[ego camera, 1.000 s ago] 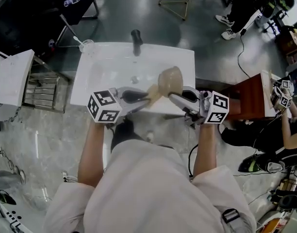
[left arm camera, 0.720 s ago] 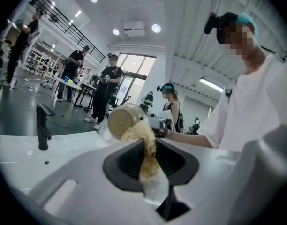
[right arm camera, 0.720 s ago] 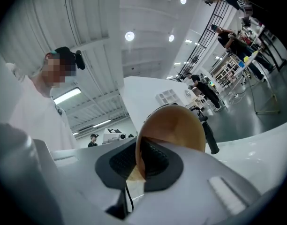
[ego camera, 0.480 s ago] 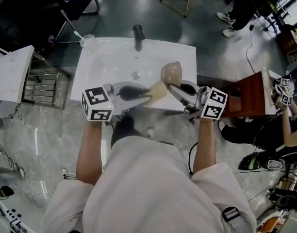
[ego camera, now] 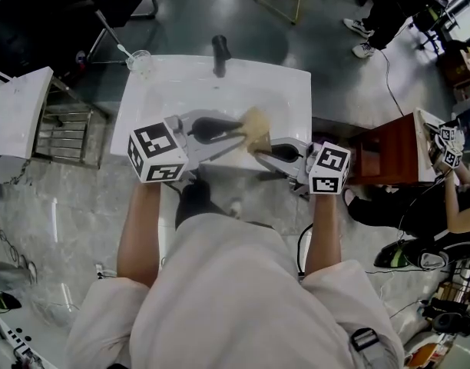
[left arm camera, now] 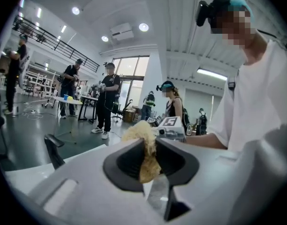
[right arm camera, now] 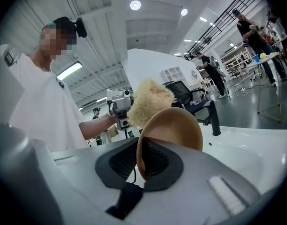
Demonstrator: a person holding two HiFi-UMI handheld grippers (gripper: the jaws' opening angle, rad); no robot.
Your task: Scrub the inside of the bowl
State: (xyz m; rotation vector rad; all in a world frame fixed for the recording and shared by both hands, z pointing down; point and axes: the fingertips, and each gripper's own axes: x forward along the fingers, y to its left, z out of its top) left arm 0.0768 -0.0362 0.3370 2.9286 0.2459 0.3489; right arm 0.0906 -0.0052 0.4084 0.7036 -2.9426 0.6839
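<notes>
Left gripper: jaws pinched on a scrub pad, which bulges out past the tips at 12 o'clock. Right gripper: jaws clamped nearly together on the thin rim of the bowl, which is tipped on edge.

Only the right gripper view shows the bowl's smooth rounded outside and the pad sitting at 11 o'clock of its rim. The bowl's inside faces away from that camera, so contact inside can't be told. The left gripper view shows the pad but not the bowl. In the head view the bowl and pad merge into one tan patch between the two tips, held over the sink.

Around, in the head view:
- black faucet at 12 o'clock of the sink
- clear cup at its 10 o'clock corner
- wooden table at 3 o'clock
- white cabinet at 9 o'clock

The gripper bodies cover the sink's near edge.

Pad: coarse, fibrous, straw-yellow, lumpy. Bowl: tan, matte, thin-walled. Sink: glossy white, rectangular.
</notes>
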